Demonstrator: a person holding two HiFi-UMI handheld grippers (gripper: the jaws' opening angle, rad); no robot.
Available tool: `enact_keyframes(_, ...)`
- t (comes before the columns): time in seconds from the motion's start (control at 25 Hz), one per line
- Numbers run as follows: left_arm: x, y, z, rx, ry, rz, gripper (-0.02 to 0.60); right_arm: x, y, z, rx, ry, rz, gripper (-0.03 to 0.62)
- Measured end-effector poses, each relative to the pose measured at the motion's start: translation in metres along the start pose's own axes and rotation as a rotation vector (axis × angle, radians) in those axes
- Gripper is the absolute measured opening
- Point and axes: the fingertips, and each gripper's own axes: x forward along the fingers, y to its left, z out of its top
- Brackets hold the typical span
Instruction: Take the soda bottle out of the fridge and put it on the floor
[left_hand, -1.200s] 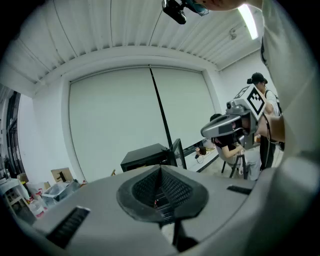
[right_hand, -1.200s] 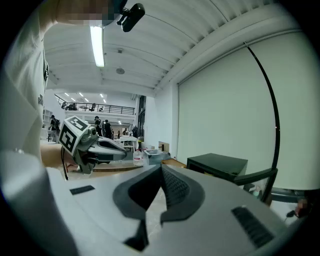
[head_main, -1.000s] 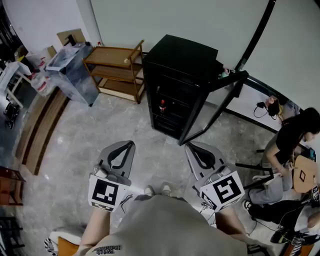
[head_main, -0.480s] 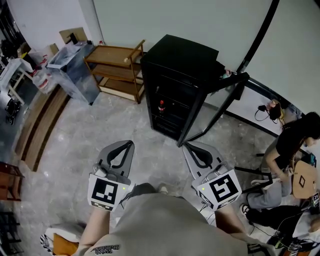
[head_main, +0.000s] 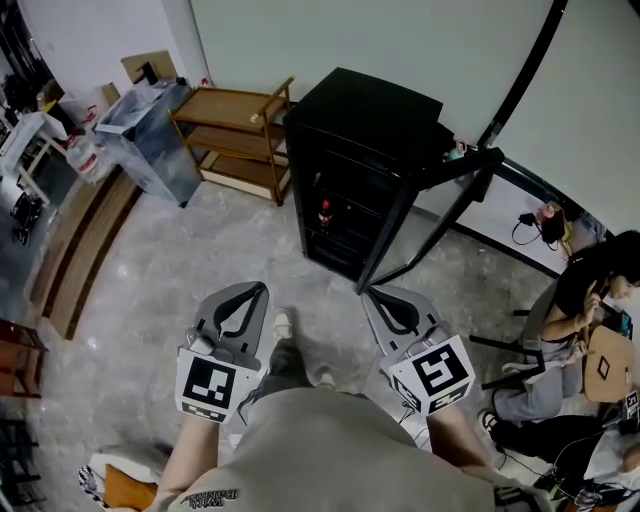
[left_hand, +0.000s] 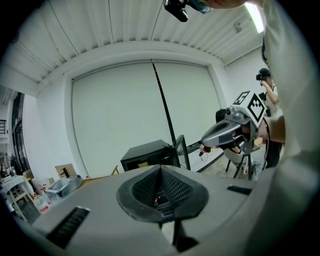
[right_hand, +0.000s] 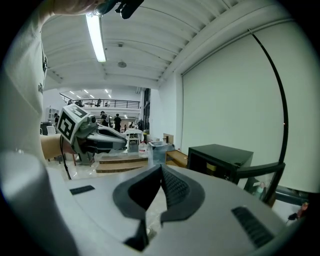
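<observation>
Ahead of us on the grey floor (head_main: 180, 270) stands the black fridge (head_main: 365, 120), its door (head_main: 432, 212) swung open toward our right. The soda bottle (head_main: 324, 214) stands upright on a shelf inside, near the left wall of the fridge, with a dark body and a red band. It is well apart from both tools.

We hold the left tongs (head_main: 258, 293) and the right tongs (head_main: 374, 299) low in front of us. Each gripper view shows the ribbed pads pressed together with nothing between them, so both are empty and would have to spread before any grasp.

We judge the bottle to be small, round and stiff. If it is full it will have some weight, and if it is chilled its surface may be slick. Whether it is glass or plastic is too small to tell, so we would set it down gently. The best hold looks to be across the middle of the body, at the band, with the pads square to it, not up at the narrow neck where it could swing.

The open door's edge juts out between the right tongs and the fridge's inside, so the left side gives the freer path. The shelf above the bottle leaves little room to lift. A wooden shelf cart (head_main: 235, 140) and a plastic bin (head_main: 145, 140) stand off to the left, clear of the way. A seated person (head_main: 585, 290) and cables (head_main: 530, 215) lie beyond the door.
</observation>
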Motion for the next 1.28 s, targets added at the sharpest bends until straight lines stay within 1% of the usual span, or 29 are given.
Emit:
enact_keyframes(0.2, 0.016, 0.011, -0.006, -0.008, 0.004, -0.021, 0.006, 0.018, -0.005, 0.004, 0.0, 0.002, -0.01, -0.005)
enact_keyframes(0.48, 0.047, 0.047, -0.005, -0.009, -0.009, -0.039, 0.006, 0.057, -0.024, 0.01, 0.0, 0.029, -0.022, -0.005)
enact_keyframes(0.8, 0.091, 0.105, -0.013, -0.029, -0.016, -0.056, 0.006, 0.117, -0.047, 0.017, -0.009, 0.067, -0.038, -0.005)
enact_keyframes(1.04, 0.124, 0.149, -0.017, -0.036, -0.039, -0.112, 0.006, 0.166, -0.064, 0.022, 0.006, 0.117, -0.07, -0.005)
enact_keyframes(1.28, 0.159, 0.197, -0.019, -0.006, -0.043, -0.166, 0.006, 0.219, -0.08, 0.038, 0.018, 0.148, -0.115, -0.005)
